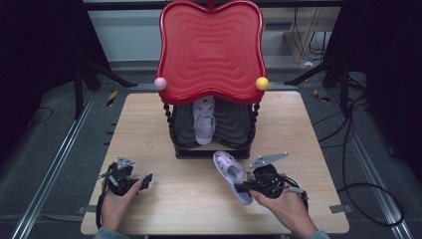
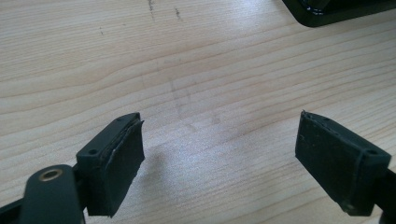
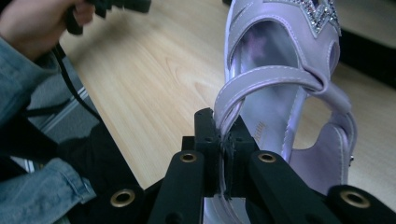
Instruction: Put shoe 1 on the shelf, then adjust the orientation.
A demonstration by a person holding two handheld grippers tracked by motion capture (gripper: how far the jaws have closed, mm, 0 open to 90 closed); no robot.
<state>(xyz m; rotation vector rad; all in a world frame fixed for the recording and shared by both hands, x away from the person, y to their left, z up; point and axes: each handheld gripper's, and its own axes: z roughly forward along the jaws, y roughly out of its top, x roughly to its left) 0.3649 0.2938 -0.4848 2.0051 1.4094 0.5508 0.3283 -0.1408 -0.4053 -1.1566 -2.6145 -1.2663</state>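
Note:
A lilac sandal point(image 1: 230, 172) lies on the wooden table point(image 1: 164, 199) just in front of the rack. My right gripper point(image 1: 244, 188) is shut on its side strap; the right gripper view shows the sandal point(image 3: 280, 93) with that strap pinched between the jaws of the right gripper point(image 3: 226, 140). A second lilac sandal point(image 1: 204, 121) stands on the lower shelf of the red and black rack point(image 1: 211, 50). My left gripper point(image 1: 145, 181) rests at the front left of the table, and in its own view the left gripper point(image 2: 219, 154) is open over bare wood.
The rack's black base point(image 1: 211, 149) sits mid-table; its corner point(image 2: 336, 11) shows in the left gripper view. A pink ball point(image 1: 160, 83) and a yellow ball point(image 1: 262, 83) mark the top shelf's corners. Cables point(image 1: 358, 164) trail on the floor at the right.

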